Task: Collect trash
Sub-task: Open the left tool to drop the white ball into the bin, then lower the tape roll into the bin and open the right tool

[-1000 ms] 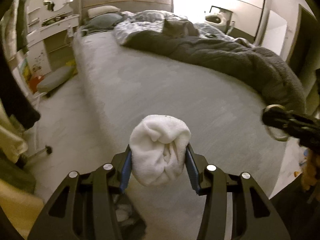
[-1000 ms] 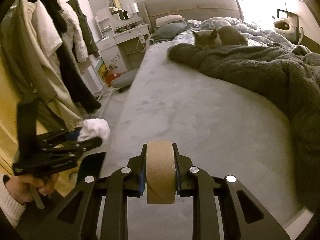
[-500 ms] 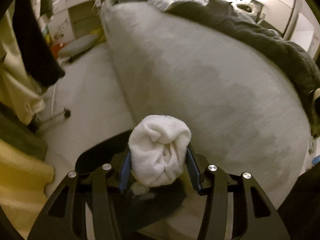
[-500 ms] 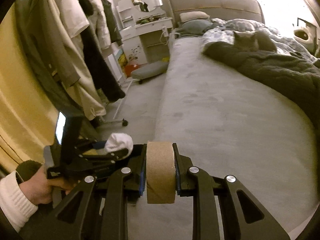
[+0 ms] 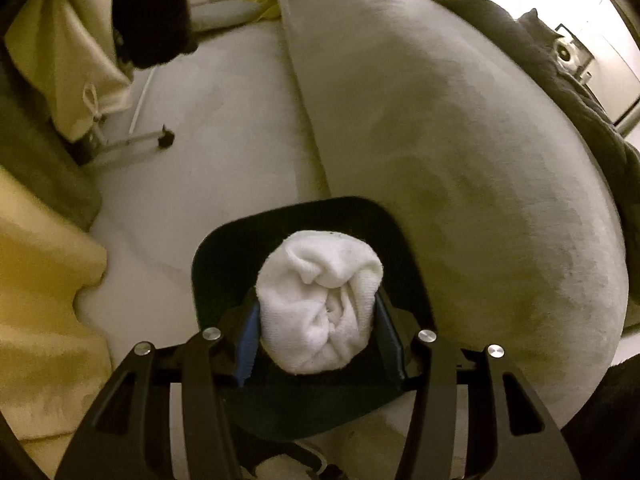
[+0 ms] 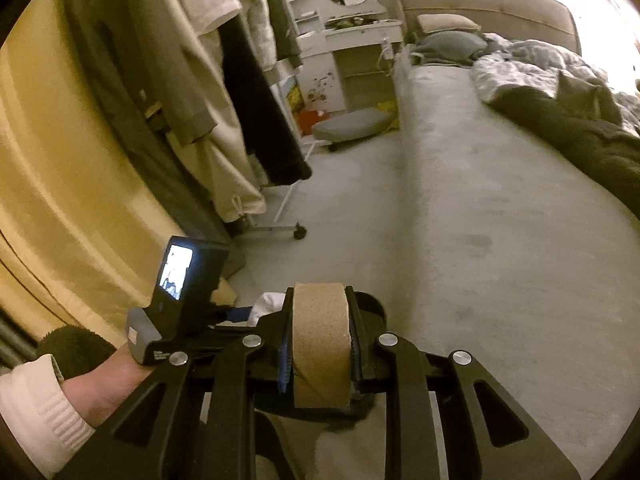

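Left wrist: left gripper clamps white cloth wad directly above black bin beside bed; drop pending; bin contents unseen | Right wrist: right gripper clamps cardboard roll near bin, undeposited; bin largely blocked; further trash undetermined.

Your right wrist view: pale carpet mid-frame, grey bed filling the right, dark blanket at right edge, padded headboard up top; clothes rack upper left, yellow curtain far left, white dresser top centre; warm dim light
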